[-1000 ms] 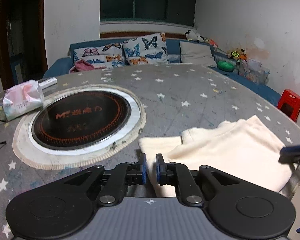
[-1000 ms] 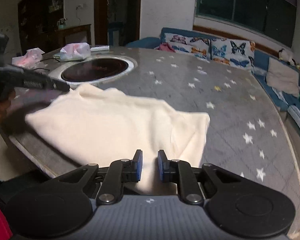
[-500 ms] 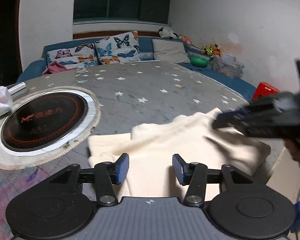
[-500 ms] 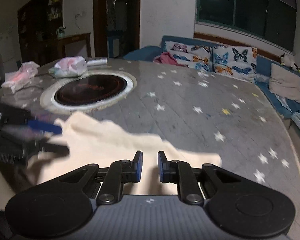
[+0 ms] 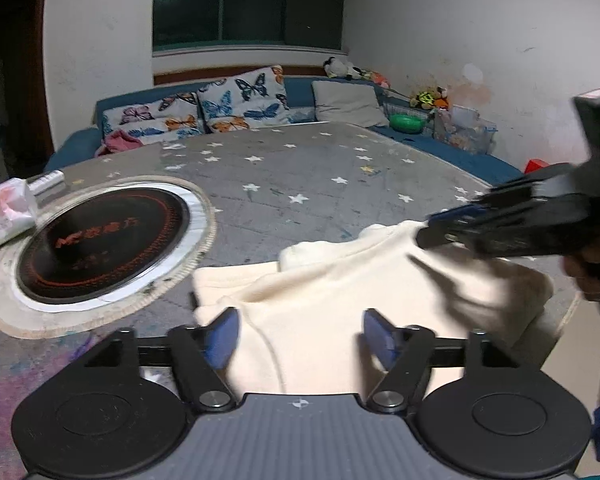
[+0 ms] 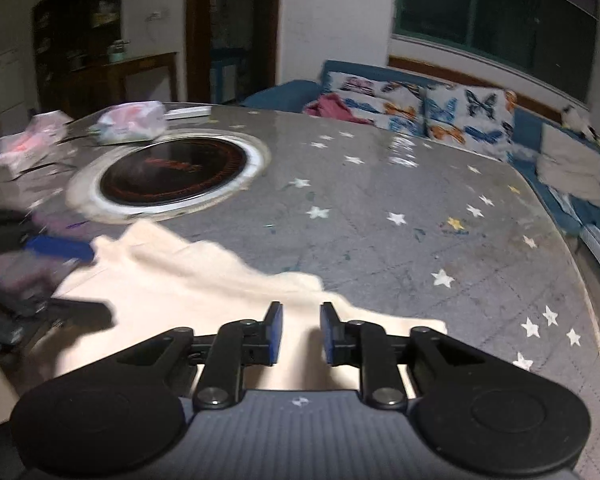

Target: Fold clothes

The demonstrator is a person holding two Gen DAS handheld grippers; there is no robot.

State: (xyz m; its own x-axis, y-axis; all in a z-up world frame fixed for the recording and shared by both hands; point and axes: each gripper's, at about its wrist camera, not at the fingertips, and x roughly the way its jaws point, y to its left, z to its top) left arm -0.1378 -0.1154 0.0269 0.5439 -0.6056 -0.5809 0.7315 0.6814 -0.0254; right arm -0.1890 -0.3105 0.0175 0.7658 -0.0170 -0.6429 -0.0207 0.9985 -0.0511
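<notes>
A cream garment (image 5: 340,288) lies flat near the table's front edge, collar towards the hob. My left gripper (image 5: 304,338) hovers over its near left part. Its jaws are opening wide and nothing is pinched between them. My right gripper (image 5: 426,232) comes in from the right with its tips at the garment's far edge by the collar. In the right wrist view the garment (image 6: 188,280) spreads under the right gripper (image 6: 302,332). Its jaws are opening a narrow gap and the cloth shows below it. The left gripper's blue pad (image 6: 60,249) shows blurred at the left.
A round black hob (image 5: 100,240) is set into the grey star-print table (image 5: 300,168), left of the garment. Tissue packs (image 5: 4,212) lie beyond it. A blue sofa with butterfly cushions (image 5: 240,100) runs behind the table. The table's rim (image 5: 564,320) drops off right of the garment.
The left jaws went from shut to wide apart. The right gripper swept across the garment towards the collar, and its jaws have parted slightly.
</notes>
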